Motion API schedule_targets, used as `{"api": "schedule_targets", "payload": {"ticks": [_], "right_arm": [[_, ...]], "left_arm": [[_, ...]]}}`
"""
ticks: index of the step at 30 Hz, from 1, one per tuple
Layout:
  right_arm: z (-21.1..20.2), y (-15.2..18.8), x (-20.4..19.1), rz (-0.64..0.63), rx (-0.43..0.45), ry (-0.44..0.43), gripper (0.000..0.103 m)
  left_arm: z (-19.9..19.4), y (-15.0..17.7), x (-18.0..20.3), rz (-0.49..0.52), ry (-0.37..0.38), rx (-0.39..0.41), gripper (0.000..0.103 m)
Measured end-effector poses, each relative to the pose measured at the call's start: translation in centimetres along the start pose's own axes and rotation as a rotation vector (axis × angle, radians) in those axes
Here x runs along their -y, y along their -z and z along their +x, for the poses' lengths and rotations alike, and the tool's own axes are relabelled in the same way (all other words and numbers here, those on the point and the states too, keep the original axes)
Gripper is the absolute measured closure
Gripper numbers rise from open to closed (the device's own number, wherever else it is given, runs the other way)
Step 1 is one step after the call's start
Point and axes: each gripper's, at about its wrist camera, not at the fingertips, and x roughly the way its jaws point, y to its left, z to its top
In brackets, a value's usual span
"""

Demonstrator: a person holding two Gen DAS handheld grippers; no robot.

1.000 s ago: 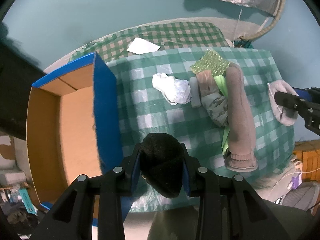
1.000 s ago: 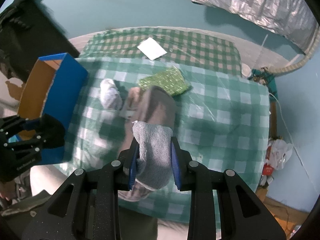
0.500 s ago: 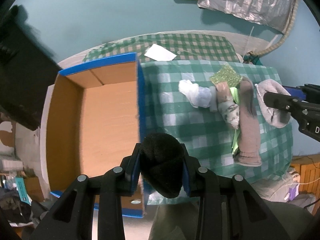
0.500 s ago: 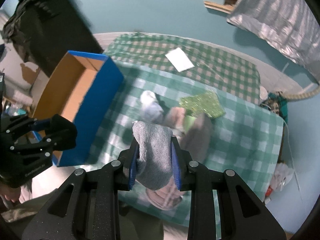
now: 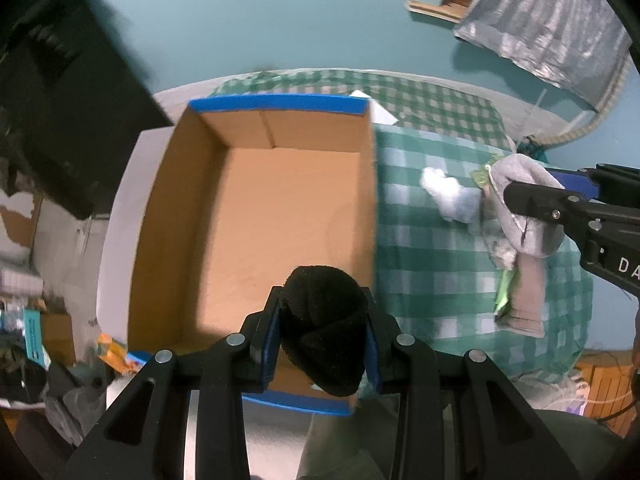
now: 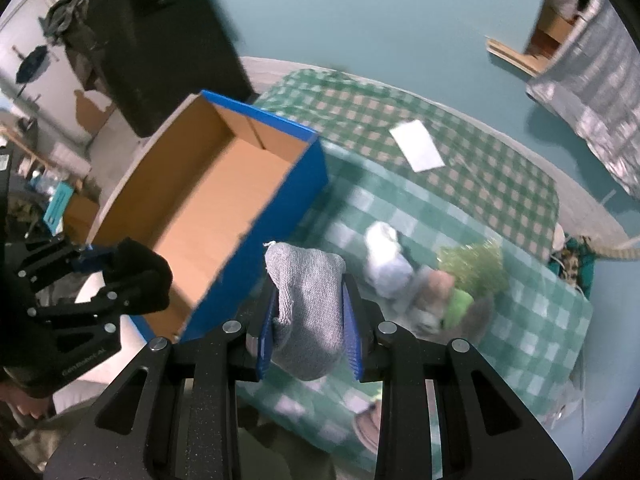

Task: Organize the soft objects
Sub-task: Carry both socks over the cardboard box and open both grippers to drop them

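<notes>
Teal floor (image 5: 280, 16) all round the surface (image 6: 532, 320), which wears a green-white check cloth; a second darker check cloth (image 6: 400, 120) covers its far part. Beyond the surface, far right: silver foil sheet (image 5: 552, 28) hanging over something, wood bits (image 5: 432, 4) just beside it. Left of the surface: big black unit (image 5: 60, 100), blurred. Past that, white wall (image 6: 24, 28) with peeled patches, clutter low down. Wooden crate (image 5: 604, 392) near right of the surface. Light dim, bluish.
</notes>
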Motion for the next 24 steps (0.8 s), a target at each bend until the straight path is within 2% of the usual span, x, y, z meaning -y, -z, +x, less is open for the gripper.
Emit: {"api": "schedule_targets", "payload": {"ticks": [15, 24], "right_arm": [[4.5, -4.6, -7.7, -0.151, -0.048, -0.072, 0.075], [7.5, -5.7, -9.5, -0.164, -0.091, -0.096, 0.075]], "left_arm": [[1.4, 0.8, -7.1, -0.132, -0.078, -0.014, 0.068], [2.9, 1.0, -9.5, -0.185, -0.098, -0.040, 0.068]]}}
